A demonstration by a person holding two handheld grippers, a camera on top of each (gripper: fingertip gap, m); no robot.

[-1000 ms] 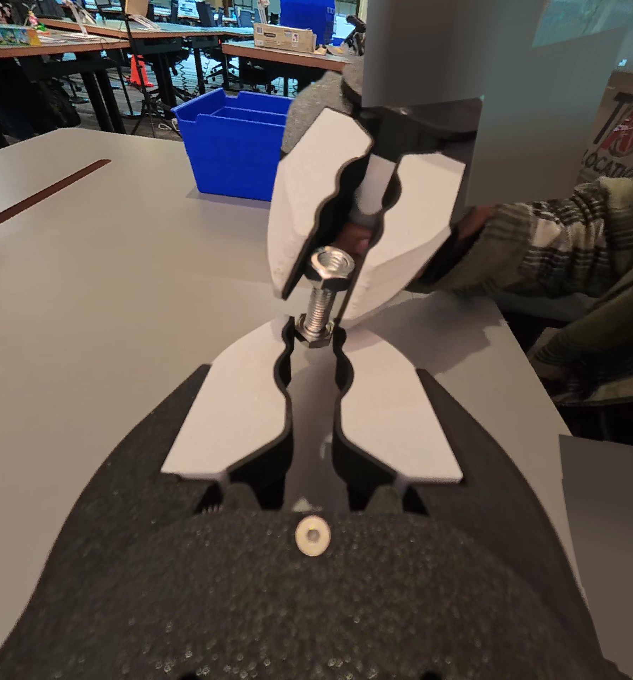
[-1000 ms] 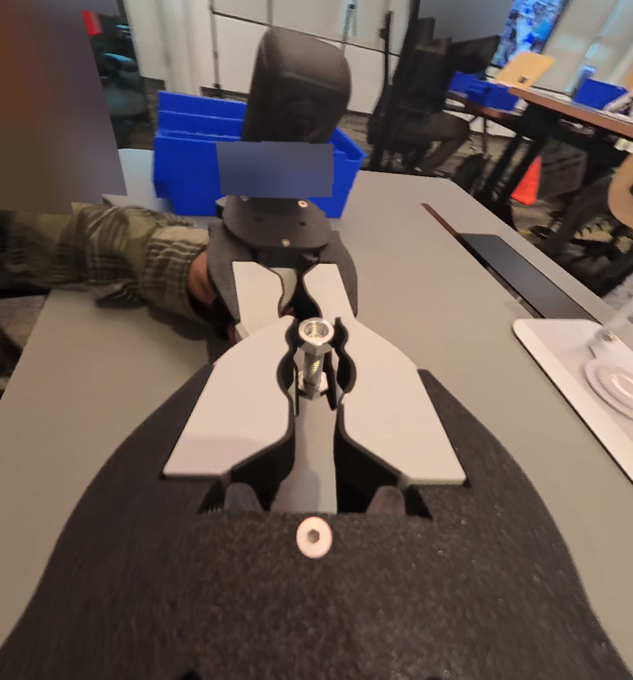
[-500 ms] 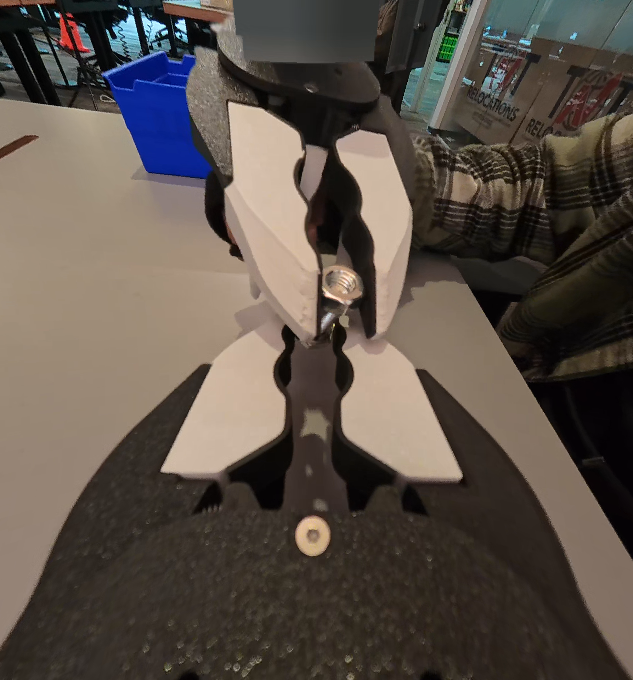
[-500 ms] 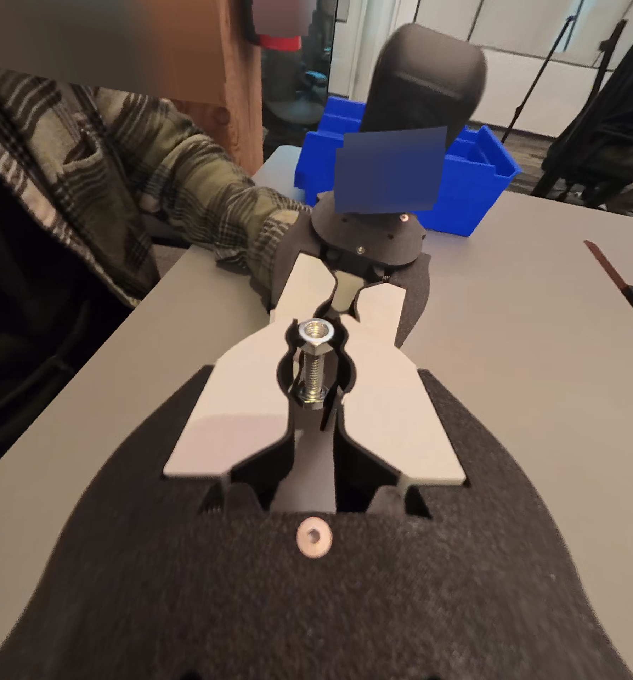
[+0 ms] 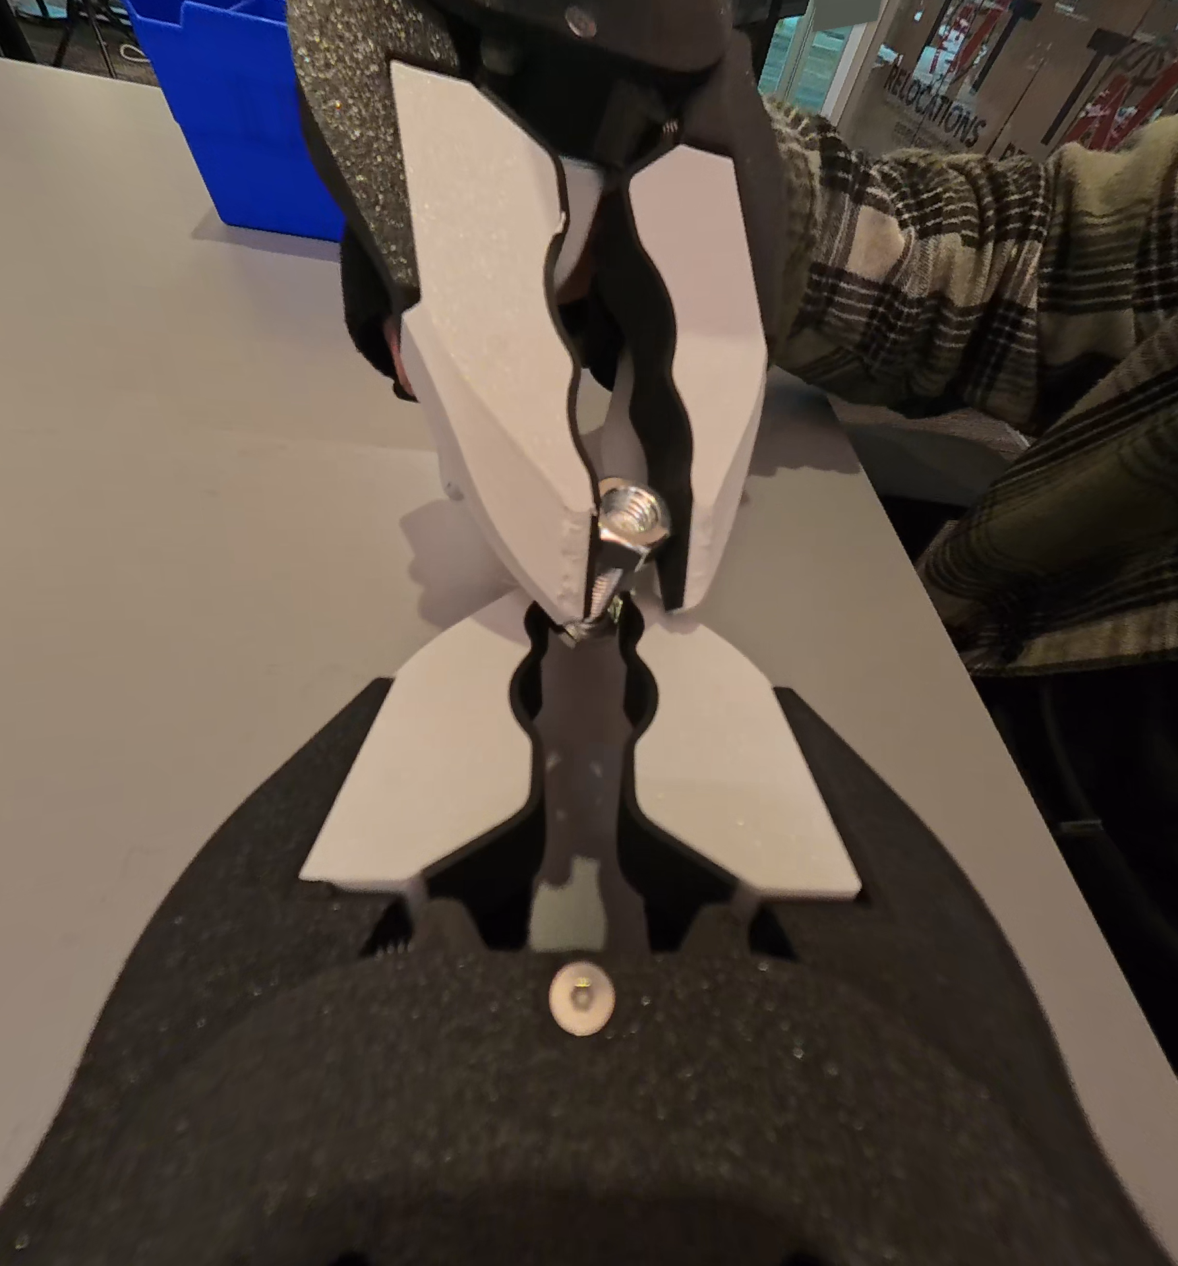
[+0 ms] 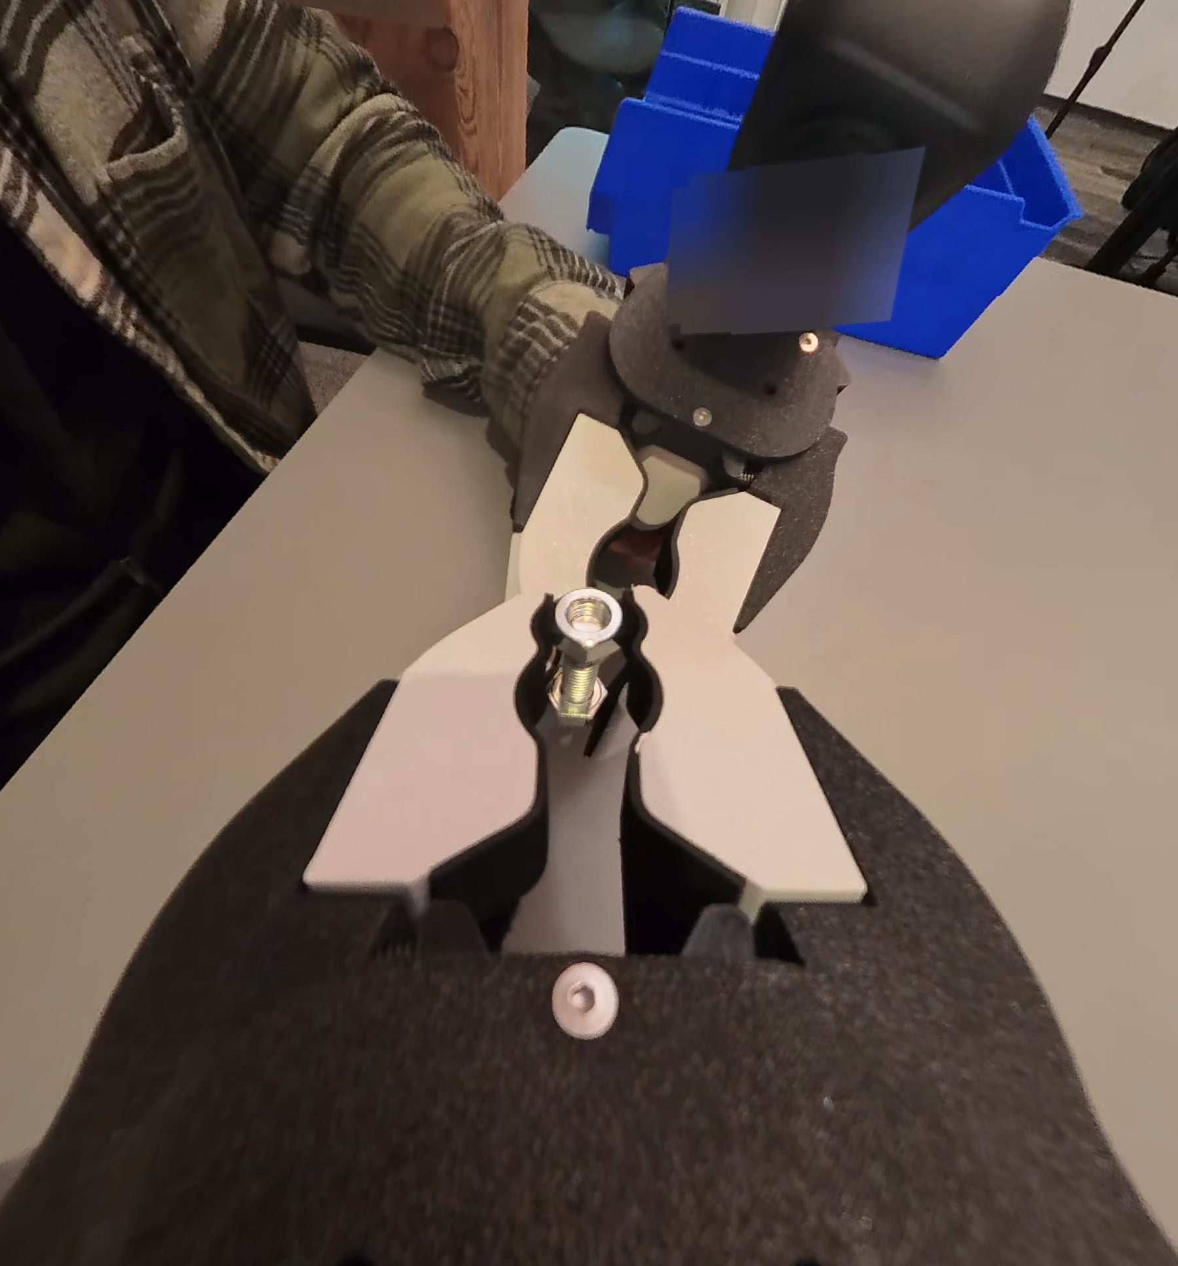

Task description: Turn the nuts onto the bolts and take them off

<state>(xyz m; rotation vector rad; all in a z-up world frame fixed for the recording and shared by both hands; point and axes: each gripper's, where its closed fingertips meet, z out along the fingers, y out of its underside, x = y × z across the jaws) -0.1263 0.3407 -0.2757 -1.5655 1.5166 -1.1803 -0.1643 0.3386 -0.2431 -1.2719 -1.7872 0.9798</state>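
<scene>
Left claw: pressed in on the lower end of the bolt, just below the centre of the left wrist view. The hex end of the bolt sits between my two fingertips. The fingers do not meet; a narrow gap runs back between them.

Right claw: pinching the nut. In the left wrist view it comes down from the top of the frame, with the nut gripped at its tips, one finger on each side. The nut is on the upper end of the bolt, with its threaded bore facing the camera. Bare thread shows between the nut and the hex end.

Both claws meet tip to tip above the grey desk, close to its right edge. A blue bin stands on the desk at the upper left of the frame. A plaid sleeve enters from the upper right.
</scene>
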